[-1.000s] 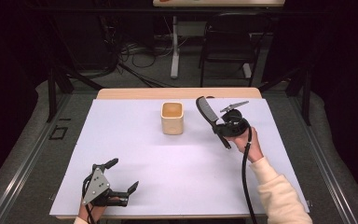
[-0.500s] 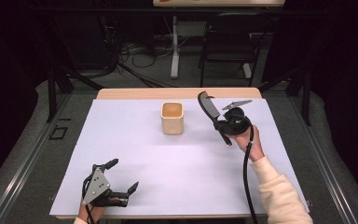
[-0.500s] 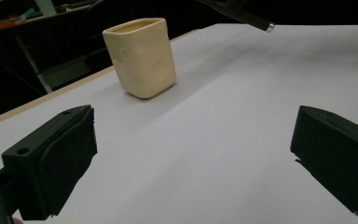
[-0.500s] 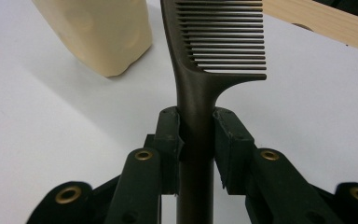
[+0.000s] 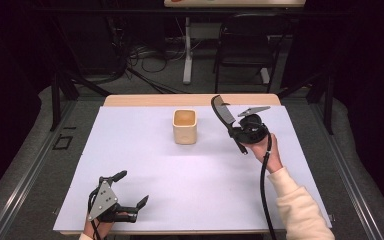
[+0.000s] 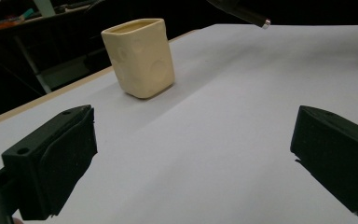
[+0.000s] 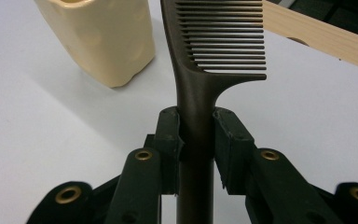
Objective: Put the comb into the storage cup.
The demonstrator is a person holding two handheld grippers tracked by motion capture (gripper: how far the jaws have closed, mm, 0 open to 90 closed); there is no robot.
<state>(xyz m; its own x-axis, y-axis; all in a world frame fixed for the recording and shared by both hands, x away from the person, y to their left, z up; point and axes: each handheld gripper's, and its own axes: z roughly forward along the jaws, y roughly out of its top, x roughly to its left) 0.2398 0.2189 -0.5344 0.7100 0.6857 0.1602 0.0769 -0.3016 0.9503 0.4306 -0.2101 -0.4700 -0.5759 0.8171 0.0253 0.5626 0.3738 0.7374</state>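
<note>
At the near left, left gripper (image 5: 130, 191) low over the white table (image 5: 180, 180), 2 jaws spread wide, nothing between. Ahead of it and well apart, cream cup (image 5: 185, 126), upright. Just right of the cup, right gripper (image 7: 197, 135) raised, clamped on a dark comb (image 7: 200, 93) at its handle, teeth beyond the jaws.

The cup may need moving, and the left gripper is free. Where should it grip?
Across the cup's flat side walls near the rim, coming down from above: it stands upright, squarish and open-topped. The left gripper is open; the right gripper holds a comb.
</note>
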